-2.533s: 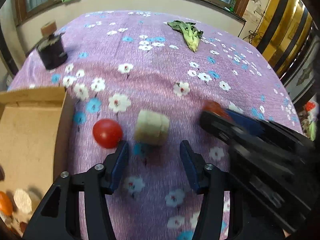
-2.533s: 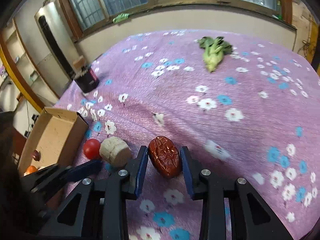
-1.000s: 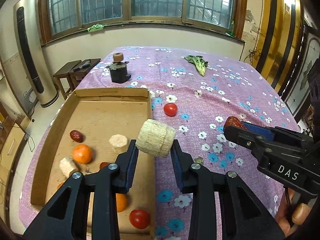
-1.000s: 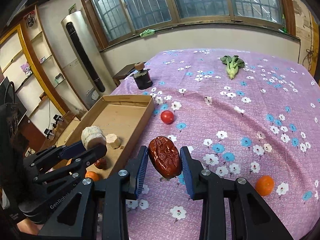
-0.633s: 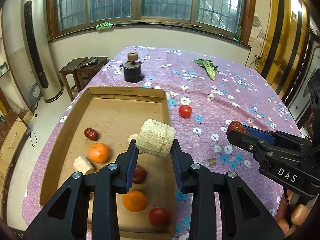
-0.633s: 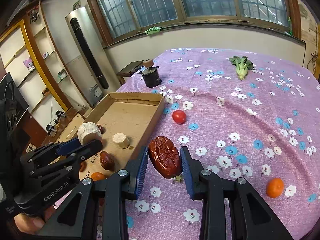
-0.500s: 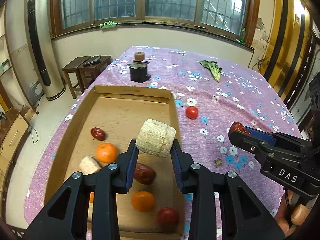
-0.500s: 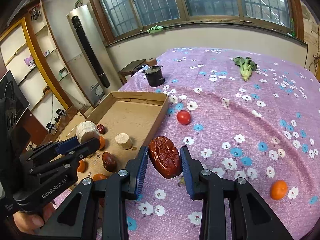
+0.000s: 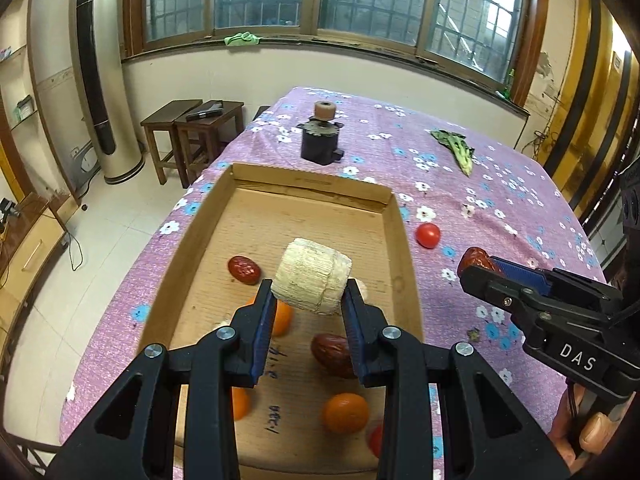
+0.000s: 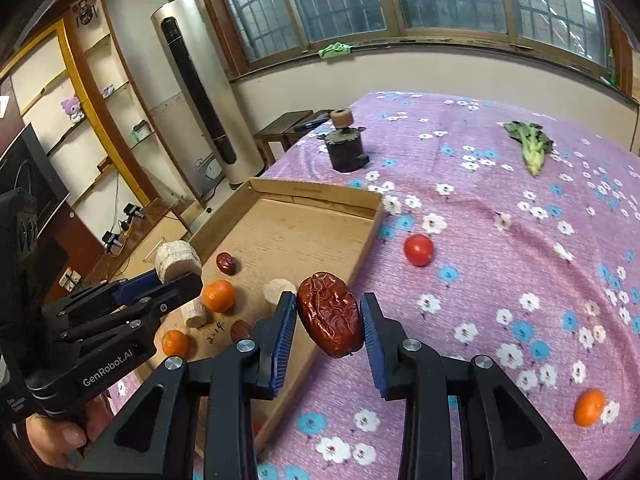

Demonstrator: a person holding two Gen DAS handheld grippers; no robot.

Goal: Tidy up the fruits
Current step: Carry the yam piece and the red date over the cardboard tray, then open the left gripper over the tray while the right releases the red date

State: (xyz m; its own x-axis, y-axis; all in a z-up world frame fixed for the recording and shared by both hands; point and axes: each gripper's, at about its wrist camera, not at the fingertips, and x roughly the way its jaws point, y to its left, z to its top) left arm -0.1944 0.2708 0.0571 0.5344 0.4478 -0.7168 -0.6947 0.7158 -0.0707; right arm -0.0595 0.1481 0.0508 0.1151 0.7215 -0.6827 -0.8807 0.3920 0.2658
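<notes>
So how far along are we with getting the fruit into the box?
Well under way. The cardboard box already holds several oranges and red dates. In hand: the left gripper grips a pale cylindrical chunk above the box, and the right gripper grips a large red date. Left on the cloth: a tomato and an orange.

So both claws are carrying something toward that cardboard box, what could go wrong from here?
The pale corn-like chunk in the left gripper hangs above an orange and a red date; dropped, it might knock or bruise them. The wrinkled date in the right gripper hangs around the box's right rim, so releasing now could send it onto the tablecloth. The two grippers are close and might bump.
</notes>
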